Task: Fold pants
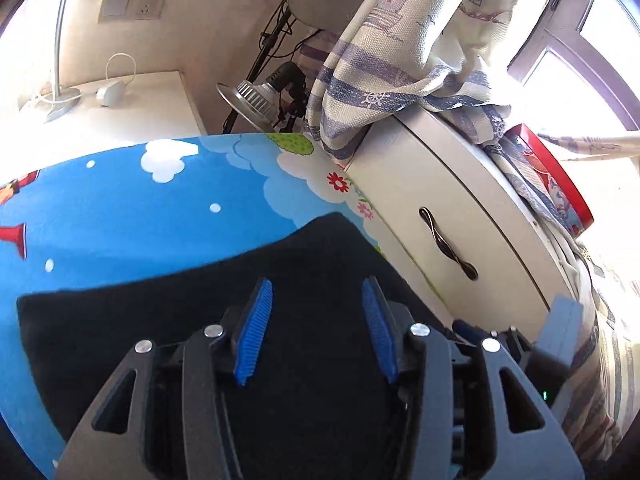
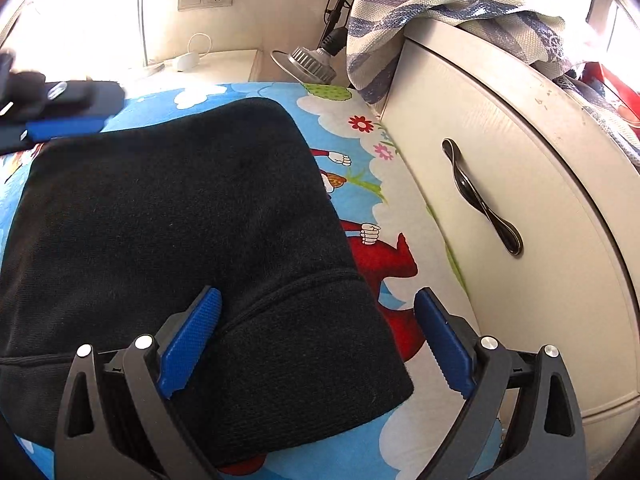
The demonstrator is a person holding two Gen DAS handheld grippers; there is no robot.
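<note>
Black folded pants lie on a blue cartoon-print sheet, and their far corner shows in the left wrist view as pants. My right gripper is open wide over the ribbed band at the near right corner. Its left fingertip sits on the cloth and the other one is over the sheet. My left gripper is open above the pants with nothing between its blue pads. The left gripper appears blurred at the pants' far left edge in the right wrist view.
A white drawer cabinet with a dark handle stands close along the right side. A striped curtain drapes over its top beside a red box. A metal lamp and a pale bedside table stand behind the sheet.
</note>
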